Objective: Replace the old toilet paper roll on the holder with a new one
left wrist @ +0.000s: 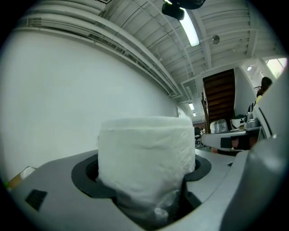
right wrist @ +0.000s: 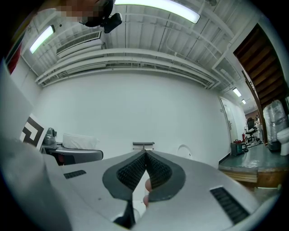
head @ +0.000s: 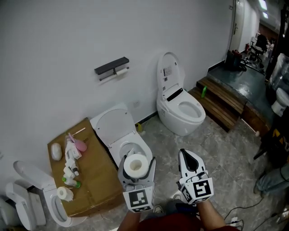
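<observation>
As the roll stands upright, the left gripper clamps it.

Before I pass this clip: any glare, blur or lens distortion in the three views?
Head view: evenly lit and sharp, the wall holder easy to read, with slight bowing at the edges. Left gripper view: strong fisheye with dark corners, the close new roll soft at its base, the ceiling light bright. Right gripper view: same fisheye, and the strip light is blown out.

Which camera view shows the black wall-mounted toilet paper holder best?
The head view: the black wall-mounted holder shows whole, a small white roll on it. The right gripper view shows the holder tiny, beyond the jaws. The left gripper view lacks it.
</observation>
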{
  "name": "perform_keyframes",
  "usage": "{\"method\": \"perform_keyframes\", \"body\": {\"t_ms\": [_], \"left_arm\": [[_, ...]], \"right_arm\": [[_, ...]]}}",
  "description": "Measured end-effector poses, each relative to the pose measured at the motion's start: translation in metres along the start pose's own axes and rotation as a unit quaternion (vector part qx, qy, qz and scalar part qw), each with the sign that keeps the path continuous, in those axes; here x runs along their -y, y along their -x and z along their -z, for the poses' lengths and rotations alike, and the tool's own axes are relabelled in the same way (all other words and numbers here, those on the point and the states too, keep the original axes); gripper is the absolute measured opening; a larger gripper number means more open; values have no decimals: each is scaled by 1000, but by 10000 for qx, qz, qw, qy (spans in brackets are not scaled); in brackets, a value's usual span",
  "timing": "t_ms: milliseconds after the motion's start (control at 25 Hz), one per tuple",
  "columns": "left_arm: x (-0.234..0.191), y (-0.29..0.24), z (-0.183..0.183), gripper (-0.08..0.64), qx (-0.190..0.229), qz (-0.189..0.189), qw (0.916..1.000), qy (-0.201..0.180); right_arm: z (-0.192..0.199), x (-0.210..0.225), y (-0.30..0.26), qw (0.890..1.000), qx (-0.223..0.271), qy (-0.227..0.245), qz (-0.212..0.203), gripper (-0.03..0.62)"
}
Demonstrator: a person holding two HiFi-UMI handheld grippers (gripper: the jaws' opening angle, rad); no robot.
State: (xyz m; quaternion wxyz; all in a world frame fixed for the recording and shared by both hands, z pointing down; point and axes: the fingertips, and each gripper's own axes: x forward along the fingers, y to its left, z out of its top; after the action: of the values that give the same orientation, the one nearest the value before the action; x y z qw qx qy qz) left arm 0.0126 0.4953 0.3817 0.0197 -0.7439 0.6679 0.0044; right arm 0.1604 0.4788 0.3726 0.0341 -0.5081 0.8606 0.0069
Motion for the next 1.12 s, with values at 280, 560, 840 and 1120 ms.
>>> {"method": "perform_keyframes", "body": {"t_ms": [280, 560, 840, 1120], "left_arm": [[8, -71, 13, 451, -86, -144, 9999, 12], [28, -166, 5, 451, -72, -421, 9990, 116], [53, -247, 13, 451, -203, -717, 9972, -96], [64, -297, 20, 451, -302, -991, 9945, -138]], "right_arm": [[13, 45, -60, 9998, -70, -38, -169, 14], [9, 116, -133, 9990, -108, -18, -437, 14], [5, 191, -192, 9974, 9, -96, -708, 14], [12, 234, -234, 9958, 12, -41, -920, 14]]}}
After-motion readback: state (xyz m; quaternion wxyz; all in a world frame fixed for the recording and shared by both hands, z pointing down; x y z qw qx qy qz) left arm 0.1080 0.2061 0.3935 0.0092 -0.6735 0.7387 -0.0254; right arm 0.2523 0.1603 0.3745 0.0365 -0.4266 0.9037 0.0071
